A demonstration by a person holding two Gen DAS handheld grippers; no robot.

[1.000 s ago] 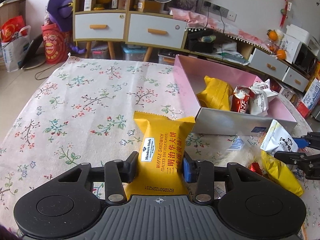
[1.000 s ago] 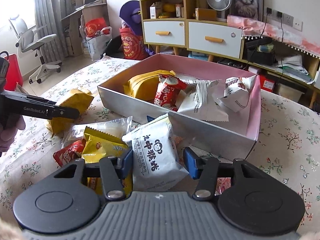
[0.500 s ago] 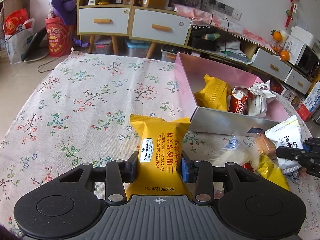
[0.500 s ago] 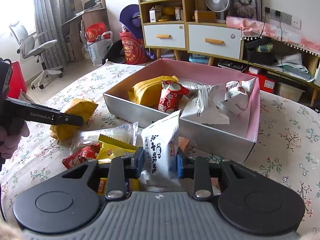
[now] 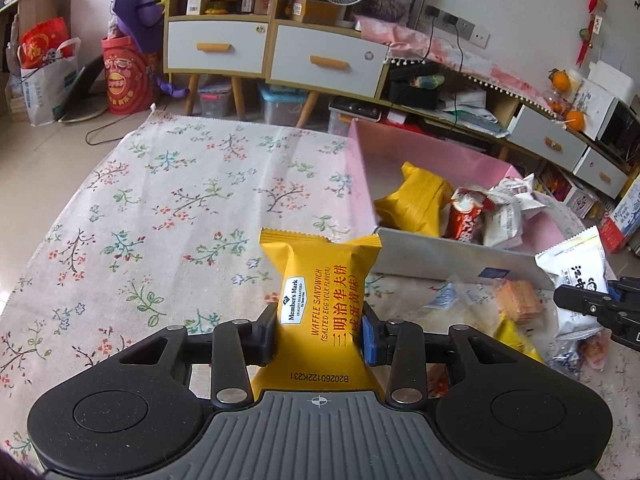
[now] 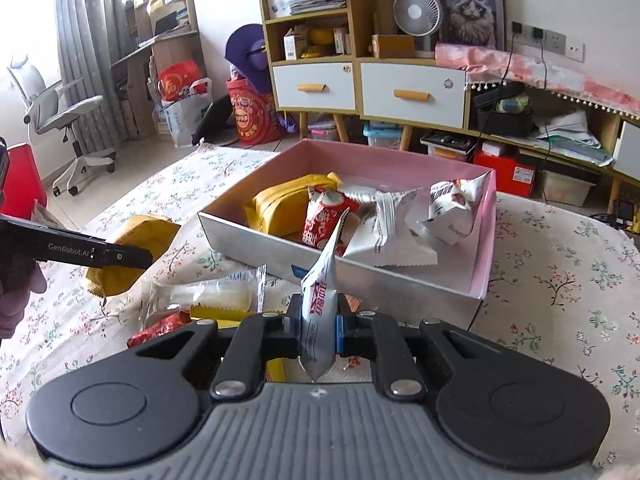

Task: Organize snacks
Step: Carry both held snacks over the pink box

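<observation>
My left gripper [image 5: 319, 336] is shut on a yellow waffle sandwich packet [image 5: 320, 292] and holds it above the floral tablecloth, left of the box. My right gripper [image 6: 318, 330] is shut on a white snack packet [image 6: 320, 300], squeezed thin and lifted in front of the box's near wall. The white packet also shows in the left wrist view [image 5: 578, 280]. The pink-lined box [image 6: 486, 240] holds a yellow packet [image 6: 284, 204], a red packet [image 6: 322, 220] and white packets [image 6: 384, 220]. The box also shows in the left wrist view [image 5: 452, 256].
Loose snacks lie on the cloth in front of the box: a clear packet [image 6: 208, 296], a red one [image 6: 160, 330] and a yellow one [image 6: 224, 314]. The table's far edge [image 5: 240, 122] faces drawers and shelves. An office chair [image 6: 60, 112] stands far left.
My right gripper has closed on the white packet and lifted it off the pile. My left gripper has risen a little with the yellow packet still in it.
</observation>
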